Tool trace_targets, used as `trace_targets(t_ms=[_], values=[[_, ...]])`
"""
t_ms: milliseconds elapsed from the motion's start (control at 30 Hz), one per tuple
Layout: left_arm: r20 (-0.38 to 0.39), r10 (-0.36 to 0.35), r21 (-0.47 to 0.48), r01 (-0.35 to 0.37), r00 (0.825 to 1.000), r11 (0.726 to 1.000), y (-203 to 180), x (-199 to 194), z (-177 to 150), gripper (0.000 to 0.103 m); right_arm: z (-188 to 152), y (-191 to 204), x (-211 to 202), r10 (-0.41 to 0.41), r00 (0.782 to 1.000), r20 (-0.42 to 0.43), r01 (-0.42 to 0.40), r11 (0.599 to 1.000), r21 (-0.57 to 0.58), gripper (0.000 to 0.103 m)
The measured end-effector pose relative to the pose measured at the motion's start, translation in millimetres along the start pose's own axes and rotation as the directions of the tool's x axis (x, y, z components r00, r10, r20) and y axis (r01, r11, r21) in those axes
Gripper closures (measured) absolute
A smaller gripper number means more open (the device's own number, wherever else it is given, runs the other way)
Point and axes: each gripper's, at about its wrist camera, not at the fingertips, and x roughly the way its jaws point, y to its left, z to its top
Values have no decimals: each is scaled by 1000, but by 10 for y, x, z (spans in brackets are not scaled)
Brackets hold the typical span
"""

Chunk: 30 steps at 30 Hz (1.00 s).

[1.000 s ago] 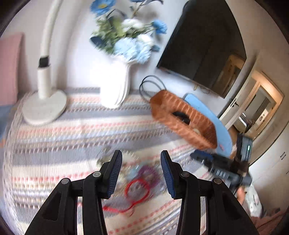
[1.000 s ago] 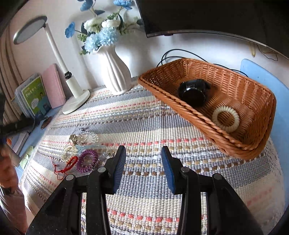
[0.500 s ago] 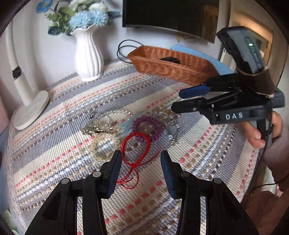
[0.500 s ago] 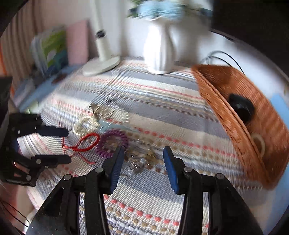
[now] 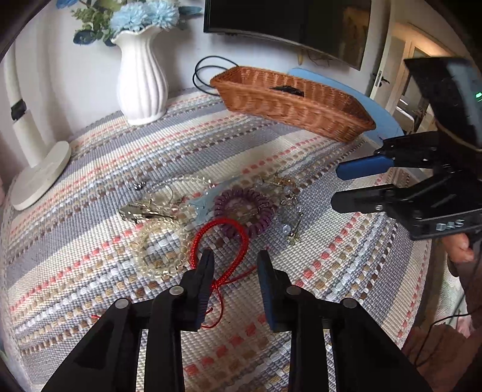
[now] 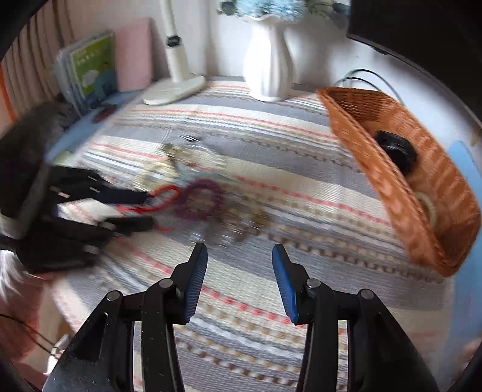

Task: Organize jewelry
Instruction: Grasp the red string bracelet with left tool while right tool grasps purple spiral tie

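A heap of jewelry lies on the striped cloth: a red cord bracelet (image 5: pixel 221 241), a purple coil band (image 5: pixel 244 209), a clear bead bracelet (image 5: pixel 156 250), a silver clip (image 5: pixel 141 211) and crystal earrings (image 5: pixel 289 211). My left gripper (image 5: pixel 235 262) is open, low over the red cord, its fingers either side of the cord's loop. My right gripper (image 6: pixel 239 256) is open and empty, just short of the earrings (image 6: pixel 241 226); it also shows in the left wrist view (image 5: pixel 349 187). The wicker basket (image 5: pixel 301 108) holds a black round item (image 6: pixel 394 150) and a white coil band (image 6: pixel 426 208).
A white vase (image 5: pixel 141 81) of blue flowers and a white lamp base (image 5: pixel 39 178) stand at the back. Books (image 6: pixel 90 66) lean at the far left. A black cable (image 5: pixel 201 72) lies behind the basket. A TV (image 5: pixel 286 24) hangs on the wall.
My left gripper has dropped and moved forward onto the red cord. My right gripper has swung left from the basket toward the jewelry heap. Both stay open.
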Motion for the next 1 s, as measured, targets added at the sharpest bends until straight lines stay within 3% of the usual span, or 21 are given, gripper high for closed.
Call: trace_targets(t_ms=[200, 333, 467, 600, 700, 800, 1000], values=[[12, -11, -29, 11, 1000, 1000, 36, -7, -19, 95, 287, 365, 243, 65, 998, 15, -63, 988, -138, 59], [41, -15, -119, 19, 999, 993, 249, -56, -37, 96, 329, 490, 437, 80, 997, -23, -83, 974, -209, 62], [43, -74, -206, 81, 996, 975, 429, -43, -53, 96, 342, 529, 563, 81, 996, -46, -90, 969, -229, 68], [52, -80, -209, 89, 995, 974, 440, -67, -76, 96, 342, 617, 727, 59, 996, -69, -75, 961, -268, 84], [58, -81, -214, 91, 995, 973, 456, -96, -99, 96, 286, 665, 703, 33, 998, -48, -46, 953, -301, 89], [70, -93, -226, 107, 993, 968, 480, -157, -122, 98, 252, 627, 628, 35, 998, -45, -47, 958, -284, 90], [162, -187, -252, 224, 969, 942, 532, -530, -81, 98, 274, 397, 153, 175, 984, 39, -168, 974, -155, 90]])
